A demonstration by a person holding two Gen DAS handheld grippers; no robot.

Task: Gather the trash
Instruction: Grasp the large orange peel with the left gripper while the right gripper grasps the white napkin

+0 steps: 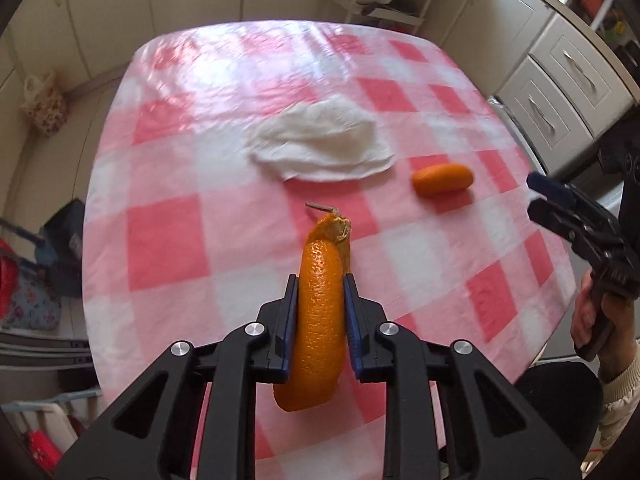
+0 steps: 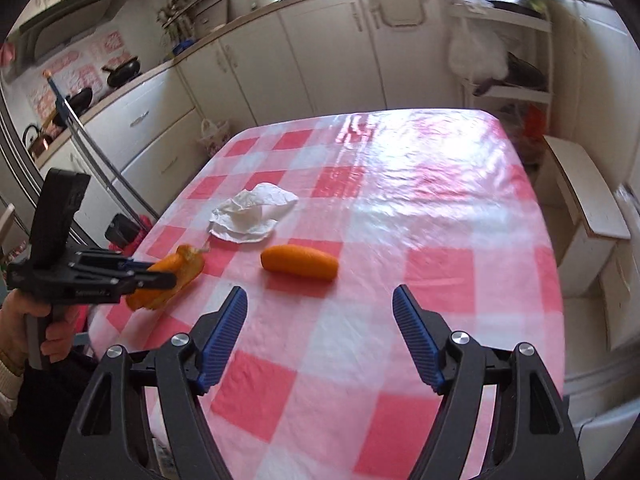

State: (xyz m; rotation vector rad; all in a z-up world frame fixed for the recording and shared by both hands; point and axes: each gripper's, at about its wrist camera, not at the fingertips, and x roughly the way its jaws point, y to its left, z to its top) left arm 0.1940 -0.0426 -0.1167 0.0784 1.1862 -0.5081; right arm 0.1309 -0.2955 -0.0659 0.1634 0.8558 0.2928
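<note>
My left gripper (image 1: 320, 280) is shut on a long piece of orange peel (image 1: 318, 320) and holds it above the near part of the table; it also shows in the right wrist view (image 2: 160, 276) with the peel (image 2: 176, 276). A second piece of orange peel (image 1: 442, 178) (image 2: 299, 262) lies on the pink checked tablecloth (image 1: 168, 240) (image 2: 440, 280). A crumpled white tissue (image 1: 320, 144) (image 2: 252, 216) lies just beyond it. My right gripper (image 2: 320, 300) is open and empty, above the table short of the loose peel; it shows at the right edge of the left wrist view (image 1: 536, 196).
White kitchen cabinets and drawers (image 2: 160, 120) stand to one side of the table. A white shelf unit (image 2: 504, 60) with bags stands beyond the far end. A bench (image 2: 580, 200) runs along the other side. Bags (image 1: 44, 108) sit on the floor.
</note>
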